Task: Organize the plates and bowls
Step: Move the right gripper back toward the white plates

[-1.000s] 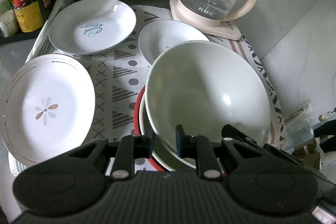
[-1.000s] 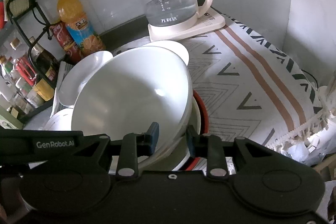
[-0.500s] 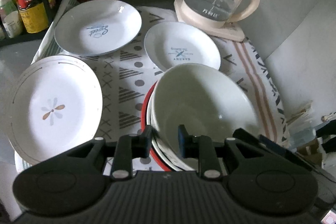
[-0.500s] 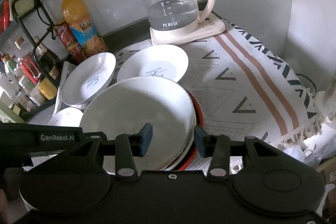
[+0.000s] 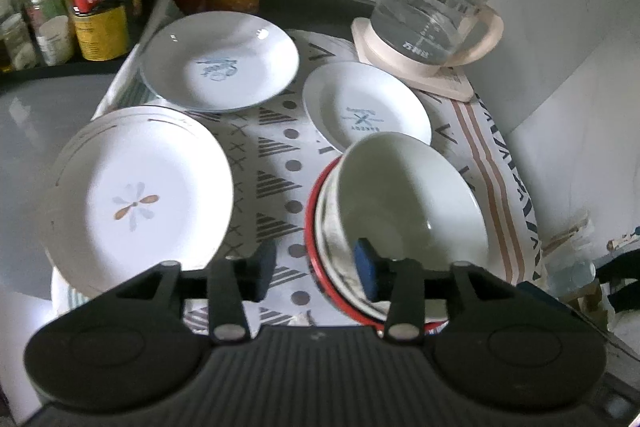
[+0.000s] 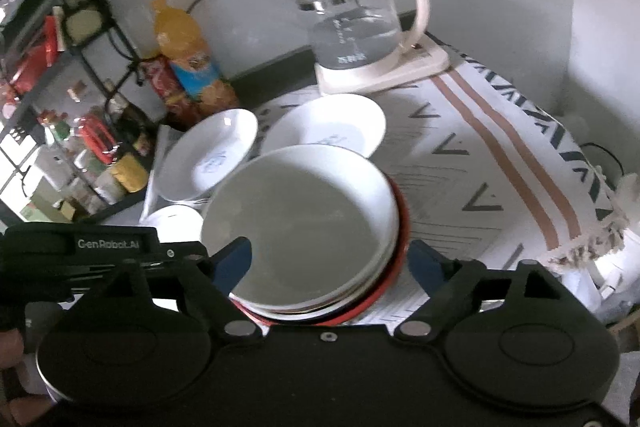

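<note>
A glazed white bowl [image 5: 408,203] is seen nested atop stacked dishes on the cloth-covered surface [image 5: 280,163]; both the left gripper [image 5: 316,267] and right gripper [image 6: 330,263] are spread. Slippery and breakable, it is judged best pinched at the rim.

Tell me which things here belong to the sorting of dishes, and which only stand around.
Belong to the job:
white bowl on top of the stack
red-rimmed plate under it
flower plate
two printed plates

Only standing around:
glass kettle
juice bottle
jars on the rack
patterned cloth
</note>
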Available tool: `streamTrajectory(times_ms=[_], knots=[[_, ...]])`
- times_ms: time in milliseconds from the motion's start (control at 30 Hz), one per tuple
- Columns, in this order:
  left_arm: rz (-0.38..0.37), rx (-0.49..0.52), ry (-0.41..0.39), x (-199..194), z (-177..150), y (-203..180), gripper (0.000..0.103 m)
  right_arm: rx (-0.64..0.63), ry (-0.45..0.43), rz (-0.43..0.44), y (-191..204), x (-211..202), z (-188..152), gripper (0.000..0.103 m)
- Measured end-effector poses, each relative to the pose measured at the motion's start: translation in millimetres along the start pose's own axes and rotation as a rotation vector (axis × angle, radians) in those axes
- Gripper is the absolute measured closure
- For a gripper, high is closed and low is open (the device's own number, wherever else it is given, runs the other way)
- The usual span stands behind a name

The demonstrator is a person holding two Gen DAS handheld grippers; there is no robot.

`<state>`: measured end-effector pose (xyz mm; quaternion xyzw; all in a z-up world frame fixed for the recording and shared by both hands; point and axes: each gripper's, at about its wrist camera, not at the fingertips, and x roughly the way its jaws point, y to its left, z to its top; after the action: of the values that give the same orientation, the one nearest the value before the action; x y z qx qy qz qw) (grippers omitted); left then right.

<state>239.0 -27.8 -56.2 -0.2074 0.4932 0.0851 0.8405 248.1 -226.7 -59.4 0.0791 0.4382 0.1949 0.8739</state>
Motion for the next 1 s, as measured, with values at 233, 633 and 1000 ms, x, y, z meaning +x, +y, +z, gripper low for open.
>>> streamTrajectory(times_ms=[233, 633, 1000], knots=[[0.05, -0.032, -0.065, -27.2, -13.1, 25.6, 0.045, -0.062, 0.02, 0.028, 21.8, -1.1, -6.2, 0.014], [0.152, -0.125, -0.134, -71.9, -33.4, 84.7, 0.014, -0.143, 0.058, 0.085, 61.7, 4.5, -14.0, 0.014], [0.219, -0.194, -0.15, -97.6, -46.8, 125.4, 0.0, -0.26, 0.097, 0.147, 105.0, 9.0, -19.2, 0.008]])
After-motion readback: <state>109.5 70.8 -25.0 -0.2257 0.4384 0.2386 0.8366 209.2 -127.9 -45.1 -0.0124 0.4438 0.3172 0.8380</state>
